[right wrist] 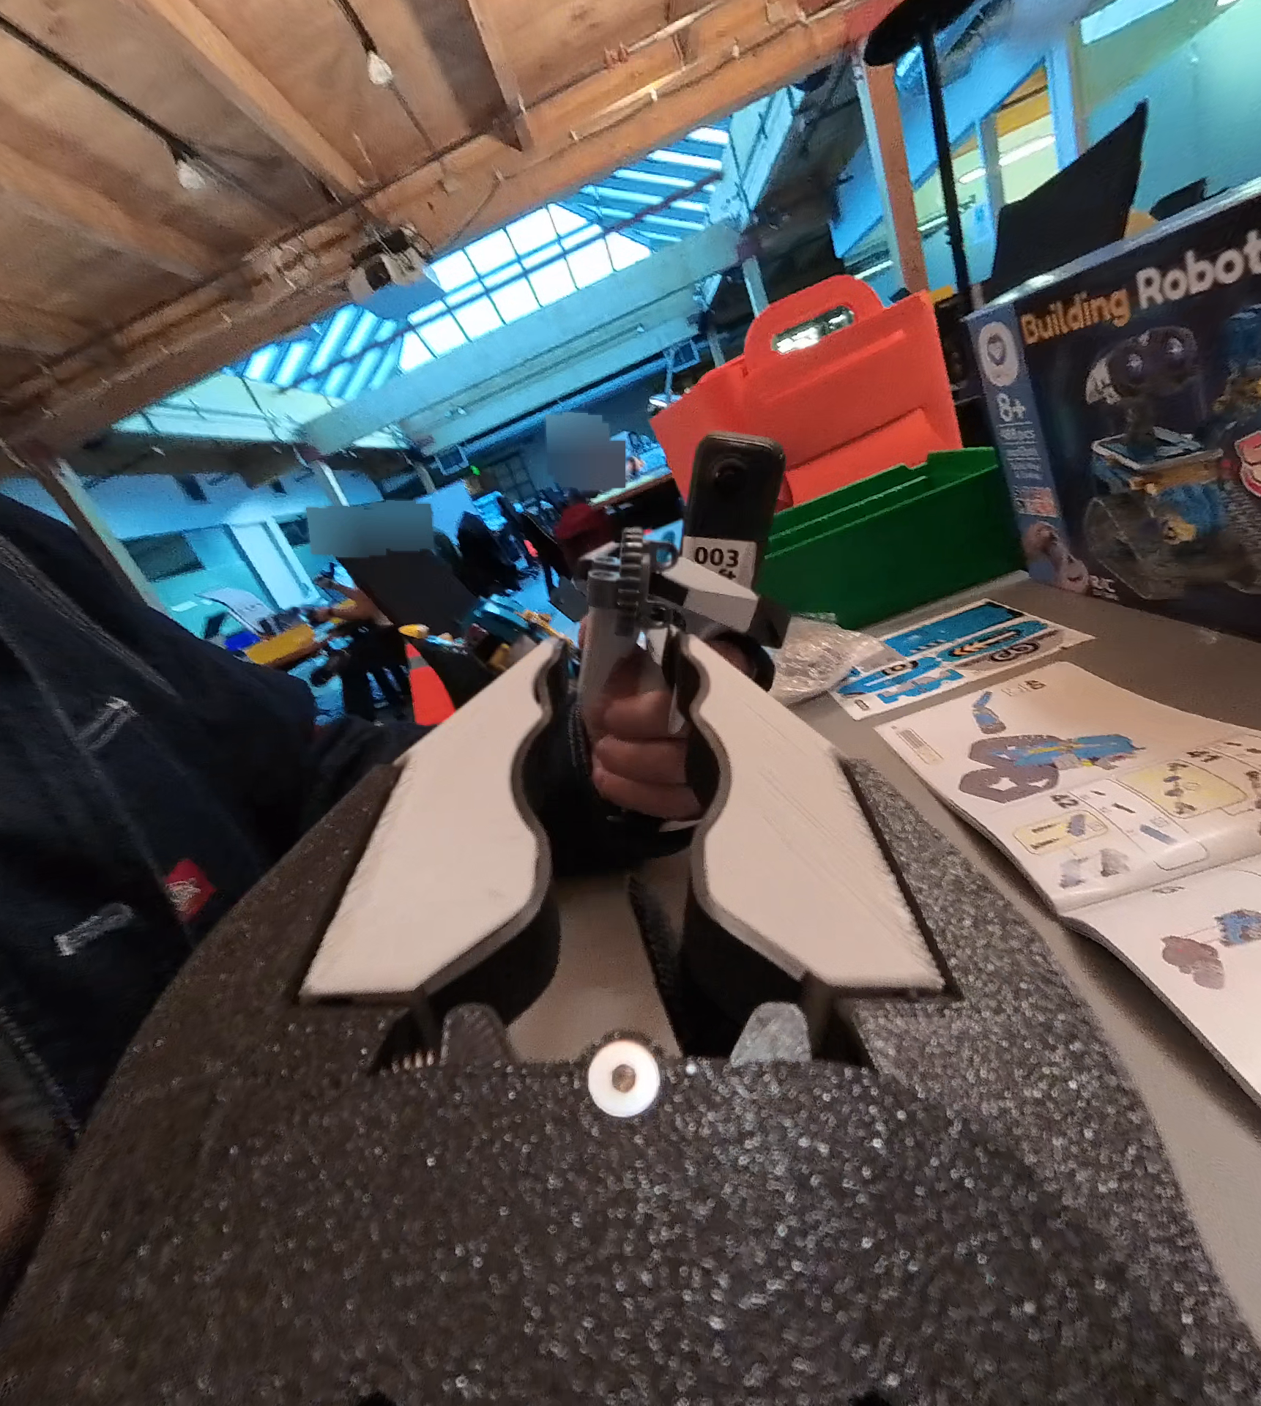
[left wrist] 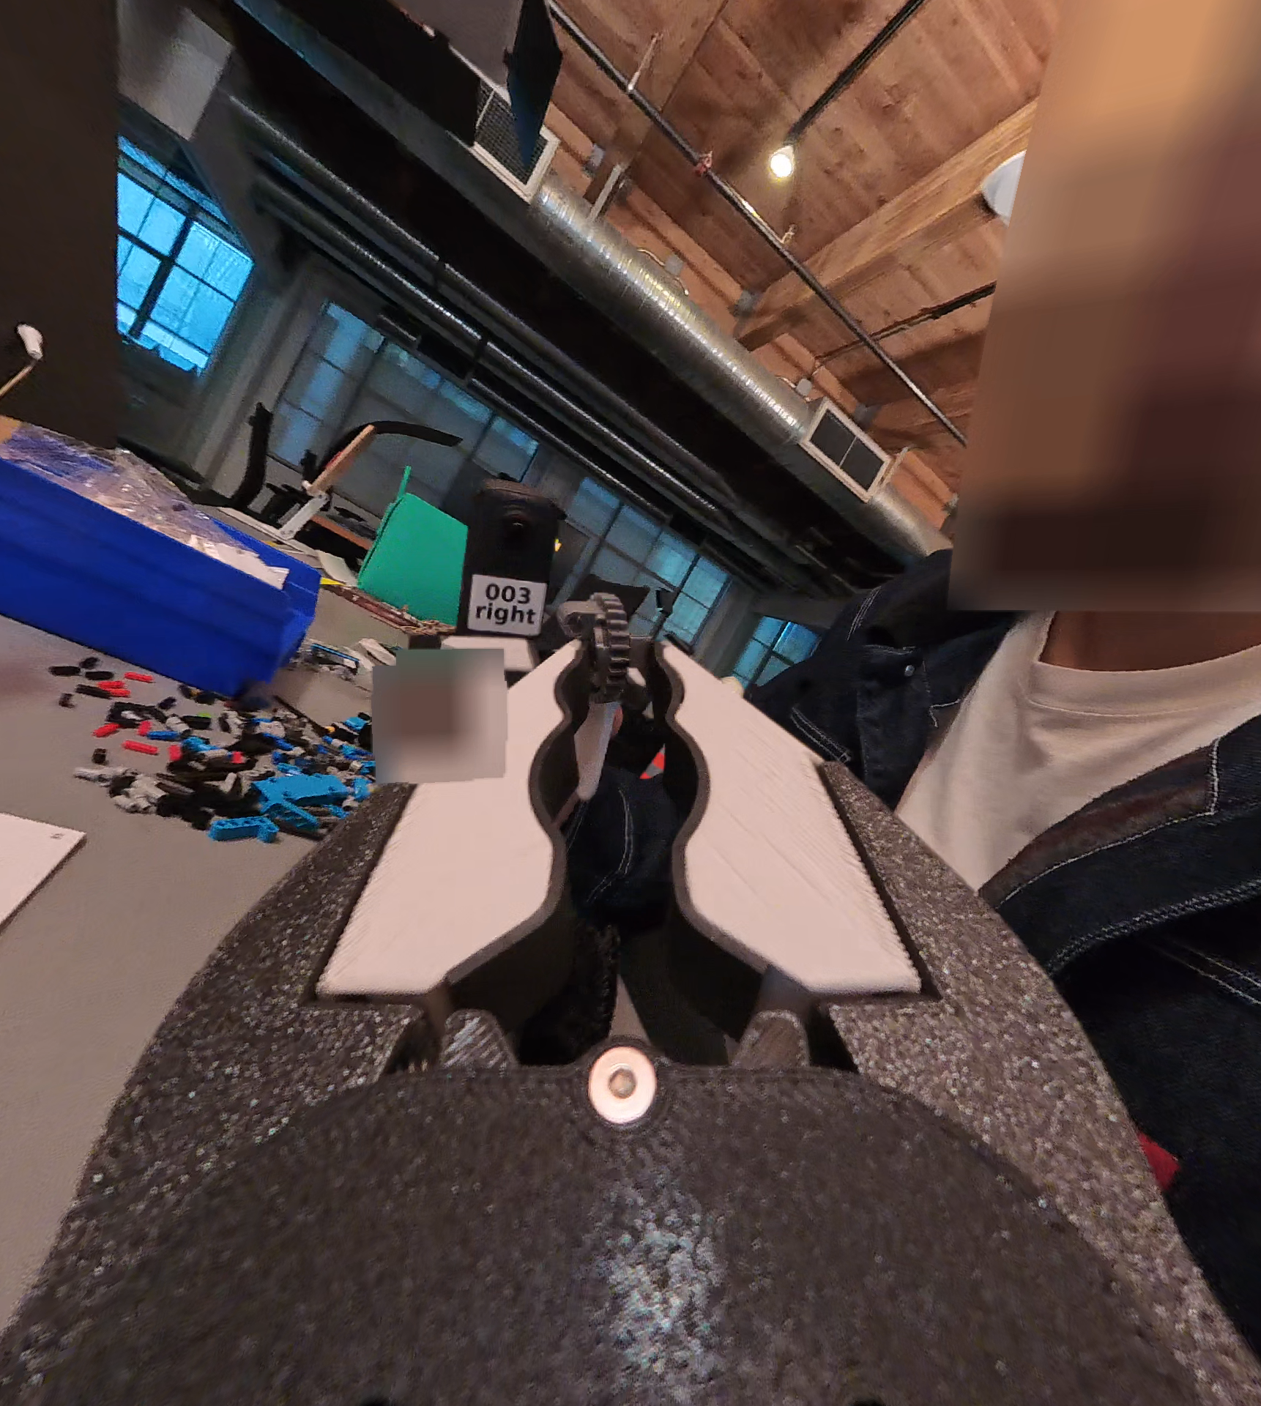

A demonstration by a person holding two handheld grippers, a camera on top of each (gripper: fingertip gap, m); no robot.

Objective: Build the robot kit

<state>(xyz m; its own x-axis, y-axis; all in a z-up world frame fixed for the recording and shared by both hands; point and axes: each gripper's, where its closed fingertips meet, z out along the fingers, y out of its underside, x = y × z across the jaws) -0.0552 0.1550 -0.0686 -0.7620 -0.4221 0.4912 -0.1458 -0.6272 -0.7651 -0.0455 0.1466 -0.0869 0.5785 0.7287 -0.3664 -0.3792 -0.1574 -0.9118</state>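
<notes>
While both are raised above the table (left wrist: 80,951), left tongs (left wrist: 612,669) clamped on grey gear assembly (left wrist: 601,647), right tongs (right wrist: 616,647) clamped on same assembly, loose bricks (left wrist: 232,768) scattered left.

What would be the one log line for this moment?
left claw: shut on gear assembly | right claw: shut on gear assembly | brick pile: on table

A plank ceiling (left wrist: 802,91) with a silver duct (left wrist: 658,304) and a lit lamp (left wrist: 781,162) is seen above gridded windows (left wrist: 178,266), while a skylight (right wrist: 536,266) and a grey table (right wrist: 1183,654) are shown in the other view.
</notes>
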